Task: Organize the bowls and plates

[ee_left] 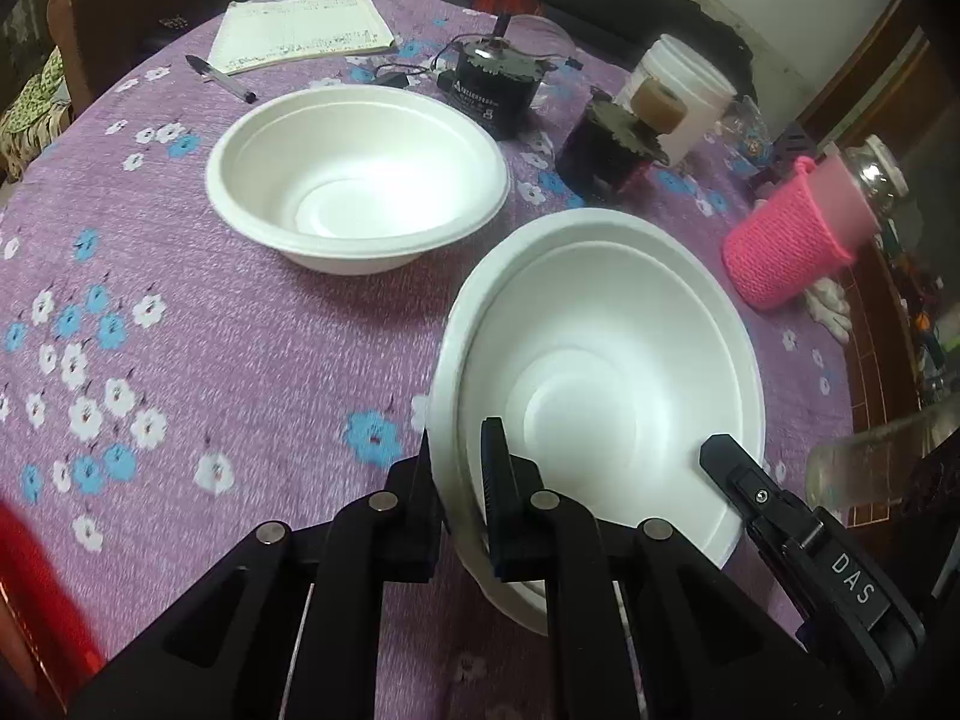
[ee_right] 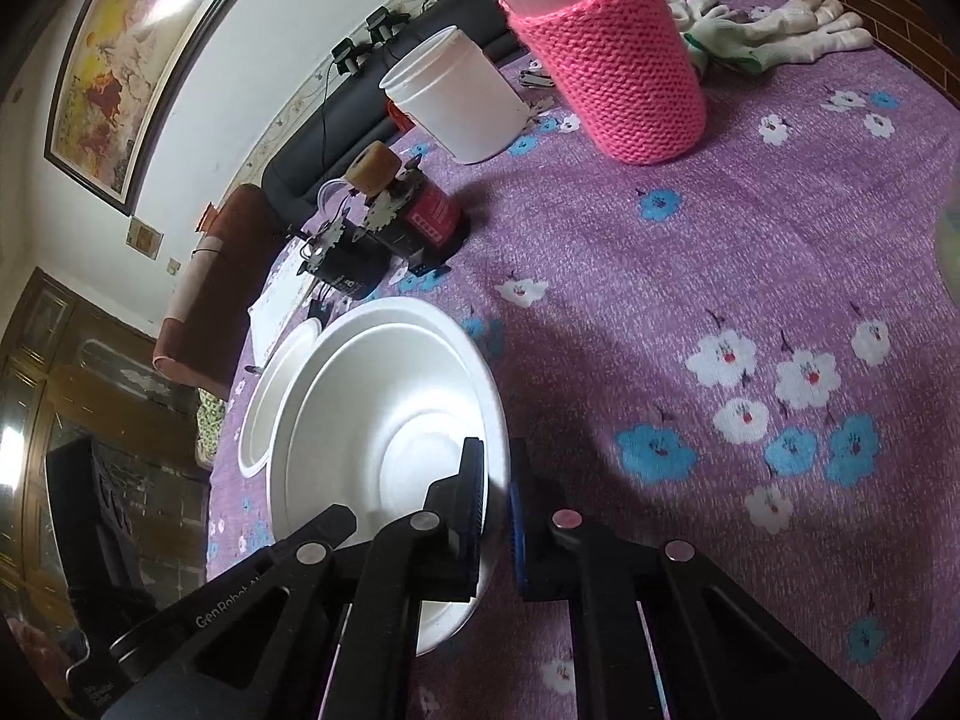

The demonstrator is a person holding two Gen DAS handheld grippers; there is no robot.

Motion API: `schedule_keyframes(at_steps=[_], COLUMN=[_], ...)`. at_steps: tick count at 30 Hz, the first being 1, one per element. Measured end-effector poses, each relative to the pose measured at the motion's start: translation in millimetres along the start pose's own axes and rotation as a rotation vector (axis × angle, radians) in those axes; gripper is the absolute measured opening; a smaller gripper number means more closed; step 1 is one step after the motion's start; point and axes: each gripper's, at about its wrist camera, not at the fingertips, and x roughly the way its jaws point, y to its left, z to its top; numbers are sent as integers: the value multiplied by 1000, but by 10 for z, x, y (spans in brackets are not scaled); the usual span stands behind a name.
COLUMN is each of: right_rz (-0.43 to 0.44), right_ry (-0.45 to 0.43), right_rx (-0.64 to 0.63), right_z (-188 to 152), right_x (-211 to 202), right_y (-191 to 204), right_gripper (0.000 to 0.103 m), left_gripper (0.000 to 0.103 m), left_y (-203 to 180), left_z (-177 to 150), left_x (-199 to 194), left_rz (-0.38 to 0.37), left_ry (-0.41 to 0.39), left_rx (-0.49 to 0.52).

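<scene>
White bowl (ee_left: 600, 360) rim pinched by both nearly closed claws, left (ee_left: 459, 480) and right (ee_right: 495, 492) (opposite sides).

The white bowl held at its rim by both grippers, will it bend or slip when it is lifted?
The held bowl looks like thin moulded pulp, so probably very light. Its thin rim may flex where the left gripper and right gripper pinch it with shut jaws. The matte surface suggests little slipping.

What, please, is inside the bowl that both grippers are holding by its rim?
The held bowl looks empty: bare white inside, apart from one finger of each gripper reaching over its rim. The fingers cover small patches of wall near the rim.
</scene>
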Motion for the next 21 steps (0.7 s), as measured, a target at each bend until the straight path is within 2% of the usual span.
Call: schedule_keyframes(at_steps=[7,12,21], right_rz=[11,15,39], right_ry=[-21,-26,-35], right_rx=[4,-7,-51], right_z=[-236,-526,-991], right_x=[-305,-573,-952], right_y=[25,44,253], right_gripper=[7,7,7], left_gripper=[9,9,10], left_y=[4,28,332], left_z=[-310,-551,-948], left_x=[-295,-524,-986], left_rz=[-8,-2,21], left_ry=[-22,-42,-85], left_rx=[34,55,57])
